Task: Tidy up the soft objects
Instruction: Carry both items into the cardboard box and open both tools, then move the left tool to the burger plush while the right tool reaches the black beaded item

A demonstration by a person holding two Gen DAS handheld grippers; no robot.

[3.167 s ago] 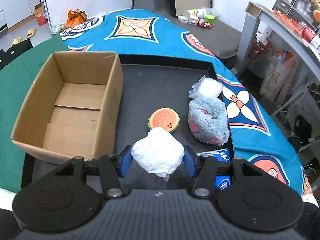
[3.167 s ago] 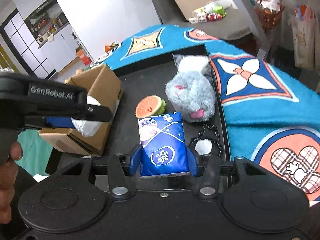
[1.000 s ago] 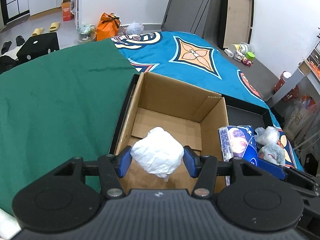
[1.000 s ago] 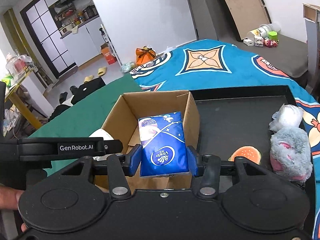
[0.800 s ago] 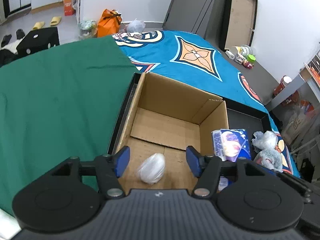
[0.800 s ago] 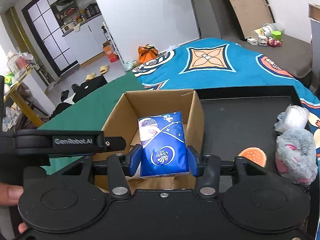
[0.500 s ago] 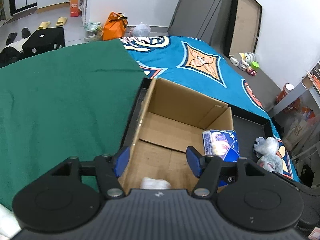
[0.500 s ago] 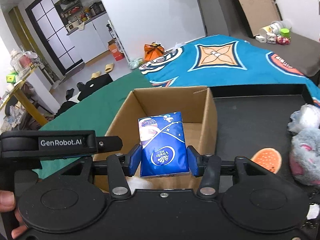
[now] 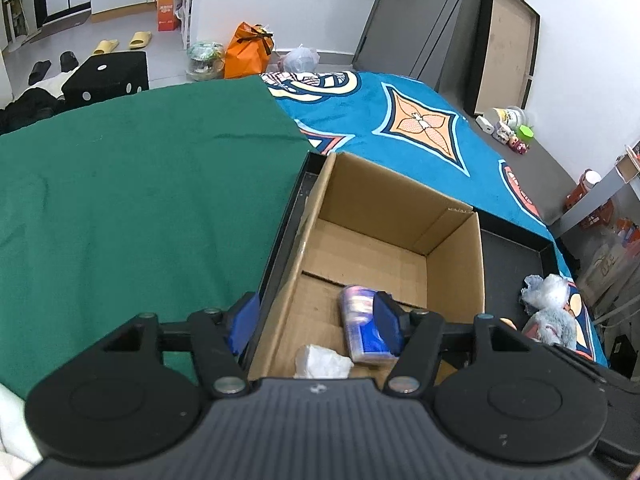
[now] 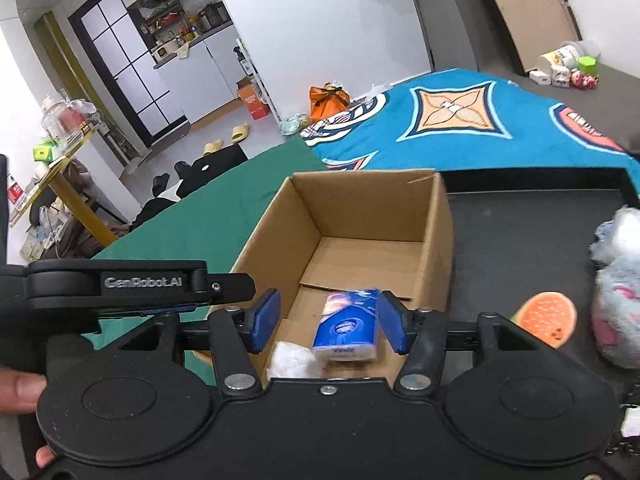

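Both my jaws gape, holding nothing; white bundle [image 10: 294,356] and tissue pack [image 10: 347,326] lie in the box [image 10: 360,208]; burger toy [image 10: 548,318] and grey plush [image 10: 618,312] remain outside.

"GenRobot.AI" in grey letters on the side of the left gripper [image 10: 224,286], seen from the right wrist view. That's the only clearly legible text.

Tissue pack [image 10: 347,325] in the box [image 10: 436,240]: round logo and a line of print on its near end, too blurred to read. In the left wrist view the same pack [image 9: 362,328] shows only a picture, no readable print.

Orange carton [image 10: 253,99] on the far floor has white marks, too small to read. Red sign [image 10: 15,192] at far left has white characters, illegible.

Nothing else readable.
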